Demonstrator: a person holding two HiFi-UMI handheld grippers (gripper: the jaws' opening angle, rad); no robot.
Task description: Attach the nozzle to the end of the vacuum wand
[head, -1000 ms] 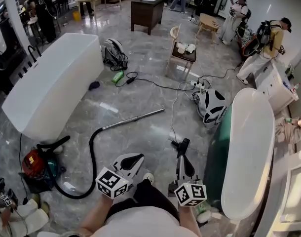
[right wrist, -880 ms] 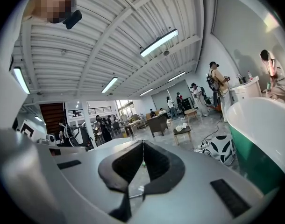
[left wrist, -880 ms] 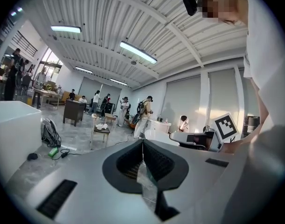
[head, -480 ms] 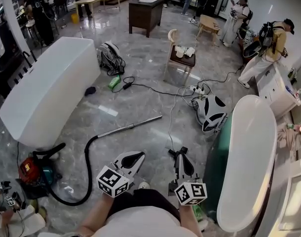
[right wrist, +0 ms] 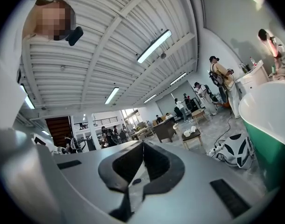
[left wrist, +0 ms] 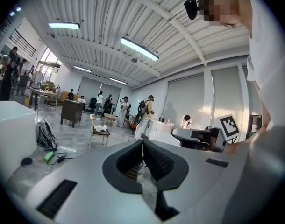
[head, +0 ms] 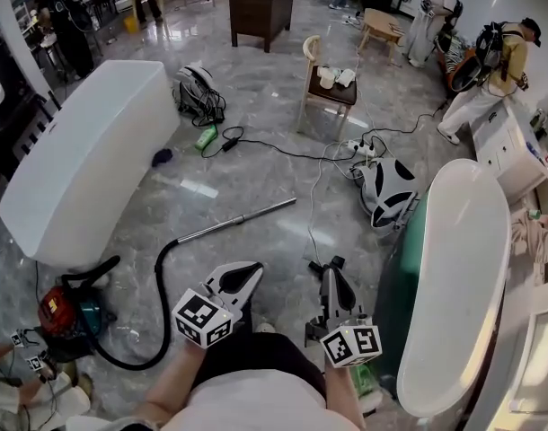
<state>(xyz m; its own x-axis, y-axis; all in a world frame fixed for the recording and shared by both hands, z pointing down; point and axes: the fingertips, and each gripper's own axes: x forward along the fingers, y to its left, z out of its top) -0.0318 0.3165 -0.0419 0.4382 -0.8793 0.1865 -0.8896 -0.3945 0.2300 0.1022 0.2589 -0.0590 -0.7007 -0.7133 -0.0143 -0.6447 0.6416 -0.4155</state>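
Observation:
The vacuum wand (head: 240, 218), a thin metal tube, lies on the marble floor ahead of me. Its near end joins a black hose (head: 159, 281) that curls back to the red and teal vacuum body (head: 62, 313) at lower left. I cannot pick out a nozzle in any view. My left gripper (head: 254, 268) hangs above the floor short of the wand, shut and empty. My right gripper (head: 331, 265) is level with it on the right, also shut with nothing in it. In the left gripper view the left gripper (left wrist: 142, 142) has its jaws closed together, as does the right gripper (right wrist: 142, 144) in the right gripper view.
A white bathtub (head: 85, 155) stands at the left and a white and green one (head: 458, 277) at the right. Beyond the wand are a wooden chair (head: 331, 86), a power strip with cables (head: 362, 151), a white and black pack (head: 386, 193) and a green bottle (head: 207, 137). People stand at the back.
Both grippers have drifted a little over the floor with the person, keeping side by side. Both stayed shut. The wand, hose and vacuum body have not moved.

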